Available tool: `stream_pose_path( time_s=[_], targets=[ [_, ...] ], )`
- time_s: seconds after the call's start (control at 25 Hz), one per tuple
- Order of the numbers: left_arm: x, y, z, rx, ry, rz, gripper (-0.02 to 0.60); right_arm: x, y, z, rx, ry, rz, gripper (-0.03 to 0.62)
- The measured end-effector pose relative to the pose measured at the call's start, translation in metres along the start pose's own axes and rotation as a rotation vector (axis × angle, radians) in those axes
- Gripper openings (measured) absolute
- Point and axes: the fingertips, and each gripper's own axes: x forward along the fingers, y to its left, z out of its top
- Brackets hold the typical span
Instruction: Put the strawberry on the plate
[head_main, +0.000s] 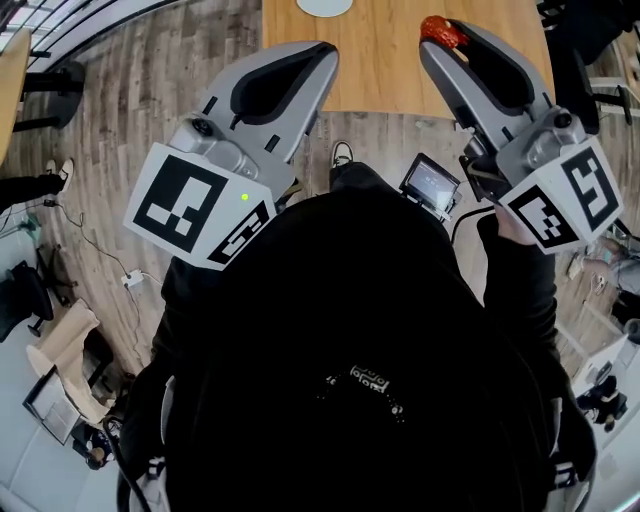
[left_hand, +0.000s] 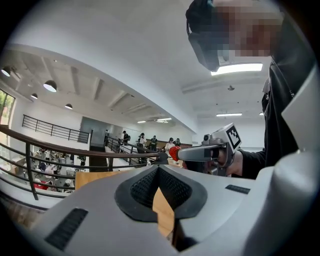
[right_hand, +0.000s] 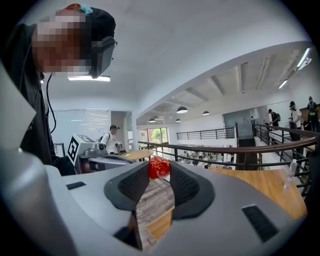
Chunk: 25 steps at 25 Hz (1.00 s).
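- The right hand-held gripper (right_hand: 160, 176) pinches the small glossy red strawberry (right_hand: 159, 167) at one o'clock, held clear of the light wooden surface (head_main: 390, 60) for carrying.
- The left hand-held gripper (left_hand: 158, 169) has its jaws together and empty, so it is spare.
- The white round plate (head_main: 325, 5), probably the target, is cropped at twelve o'clock.

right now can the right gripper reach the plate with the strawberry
Probably yes. The right gripper holds the strawberry over the table, with only bare wood between it and the plate; the left gripper sits nearby, though.

Table (head_main: 400, 70): light wood, at top of head view.
On table: white plate (head_main: 325, 5), cut off by frame's upper edge.
Floor (head_main: 130, 100): grey-brown planks.
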Motion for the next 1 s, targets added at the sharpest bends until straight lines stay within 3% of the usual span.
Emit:
stream_pose_path(
  time_s=[0.32, 0.6, 0.84, 1.0],
  targets=[
    [0.033, -0.013, -0.017, 0.033, 0.033, 0.016, 0.003, -0.025, -0.03, -0.033, 0.019, -0.032, 0.008, 0.138],
    [0.064, -0.043, -0.014, -0.035, 0.056, 0.006, 0.004, -0.056, -0.058, -0.037, 0.064, -0.022, 0.01, 0.139],
    [0.077, 0.026, -0.035, -0.05, 0.106, 0.025, 0.003, 0.013, -0.088, -0.052, 0.105, -0.024, 0.038, 0.138],
    [0.073, 0.009, -0.037, -0.049, 0.107, 0.002, 0.003, -0.002, -0.081, -0.056, 0.113, -0.02, 0.017, 0.139]
  ],
)
